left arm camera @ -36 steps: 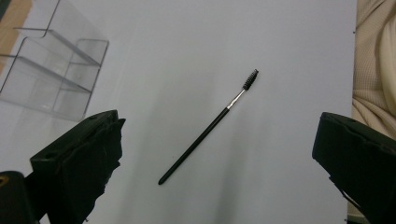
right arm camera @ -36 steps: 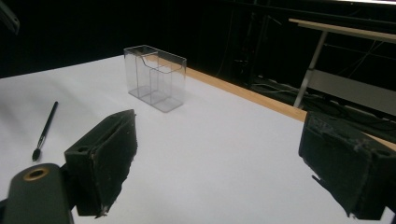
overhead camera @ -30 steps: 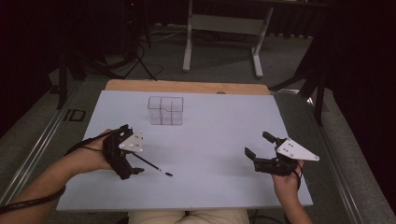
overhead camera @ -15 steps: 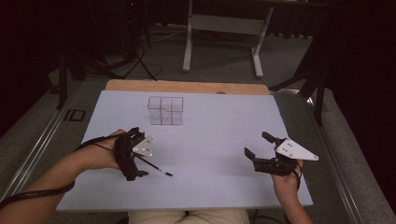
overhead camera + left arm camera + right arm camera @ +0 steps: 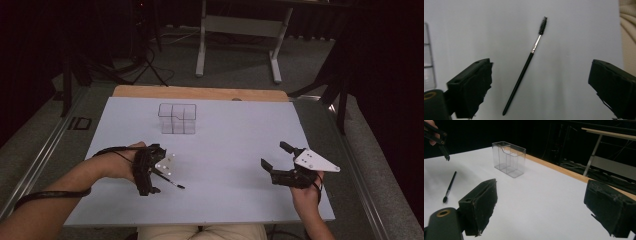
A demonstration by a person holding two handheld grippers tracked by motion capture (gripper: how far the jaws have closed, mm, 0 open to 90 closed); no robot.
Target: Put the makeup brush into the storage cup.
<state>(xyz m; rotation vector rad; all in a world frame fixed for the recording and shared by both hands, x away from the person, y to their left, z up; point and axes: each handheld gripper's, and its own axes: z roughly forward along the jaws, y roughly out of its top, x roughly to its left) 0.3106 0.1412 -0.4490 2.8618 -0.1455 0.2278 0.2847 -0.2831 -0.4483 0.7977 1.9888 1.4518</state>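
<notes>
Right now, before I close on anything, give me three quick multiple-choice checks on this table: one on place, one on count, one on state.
1. Where does the mascara wand lie?
A. Flat on the white table, under the left gripper
B. Standing in the clear organizer
C. Clamped in the right gripper

2. How many wands are on the table?
A. One
B. Two
C. Three

3. How do the left gripper's jaws stand?
A. Shut on the wand
B. Open, one on each side of the wand, not touching it
C. Shut on nothing

Answers:
1 A: the left gripper view shows the wand flat on the white surface, and in the high view the left gripper hangs over it.
2 A: a single wand shows, apart from the clear organizer.
3 B: the left gripper view shows bare table between each jaw and the wand.

The right gripper is open too, holding nothing.
</notes>
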